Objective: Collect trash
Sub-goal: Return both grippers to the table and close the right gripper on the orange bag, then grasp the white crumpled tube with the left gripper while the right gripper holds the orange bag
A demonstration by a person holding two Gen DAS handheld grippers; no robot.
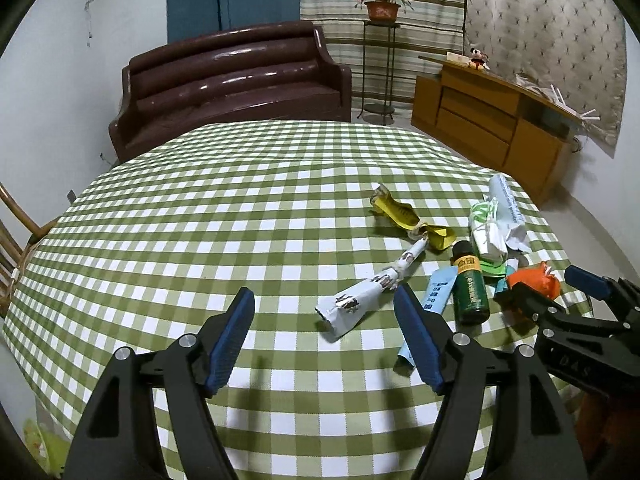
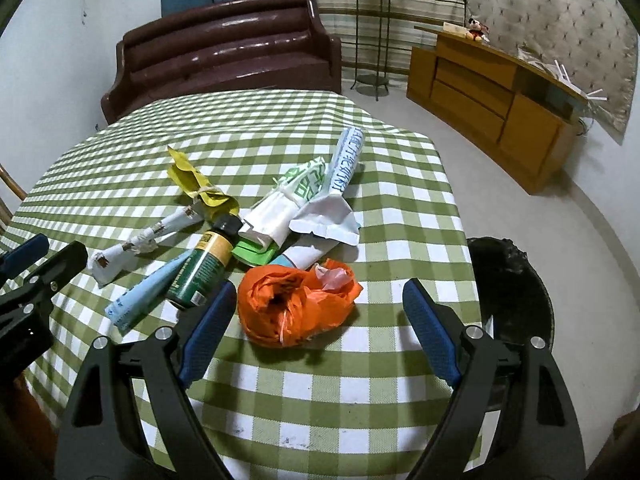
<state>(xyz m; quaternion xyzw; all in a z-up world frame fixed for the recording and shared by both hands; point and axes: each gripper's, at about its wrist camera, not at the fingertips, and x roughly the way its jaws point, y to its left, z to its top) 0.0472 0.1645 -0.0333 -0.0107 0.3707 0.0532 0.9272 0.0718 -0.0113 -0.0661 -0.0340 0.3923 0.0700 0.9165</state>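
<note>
Trash lies scattered on a green-checked tablecloth (image 1: 200,240). In the left wrist view my left gripper (image 1: 324,296) is open, its fingertips flanking a crumpled white wrapper (image 1: 360,296) without touching it. To the right lie a dark green bottle (image 1: 470,288), a light blue tube (image 1: 436,288), a yellow wrapper (image 1: 408,220) and white packets (image 1: 496,220). In the right wrist view my right gripper (image 2: 320,292) is open, just short of a crumpled orange plastic bag (image 2: 296,300) that sits between its fingertips. The green bottle (image 2: 204,264) and white packets (image 2: 304,204) lie beyond.
A black bin (image 2: 512,288) stands on the floor past the table's right edge. A dark brown sofa (image 1: 232,80) sits behind the table, a wooden cabinet (image 1: 492,120) at the right wall, a plant stand (image 1: 380,60) between them. A chair (image 1: 12,248) is at the left.
</note>
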